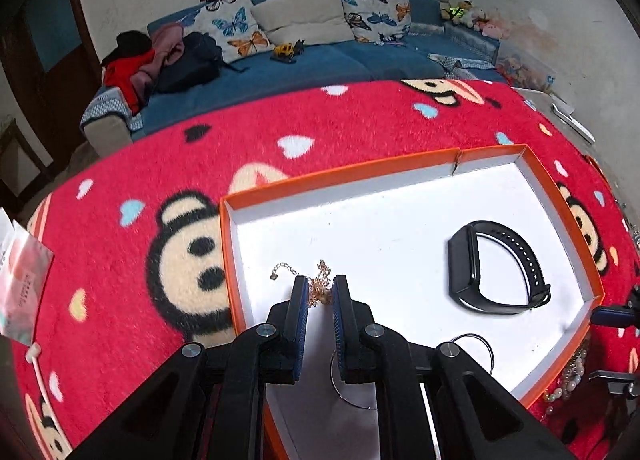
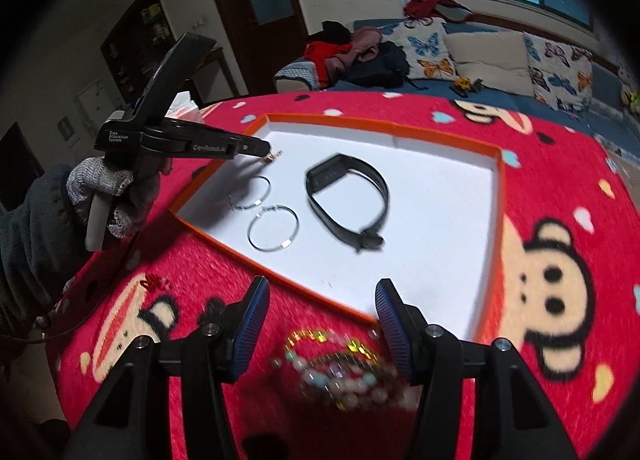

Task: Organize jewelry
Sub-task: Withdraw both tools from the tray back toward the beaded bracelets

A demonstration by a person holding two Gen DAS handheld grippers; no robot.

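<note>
Jaws nearly closed, gold chain (image 1: 320, 288) between, over tray (image 1: 400, 168).

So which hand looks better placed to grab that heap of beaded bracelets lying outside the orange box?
The right. Its tongs stand open just above the heap of beaded bracelets on the red blanket, while the left tongs are busy with the thin gold chain inside the orange box.
</note>
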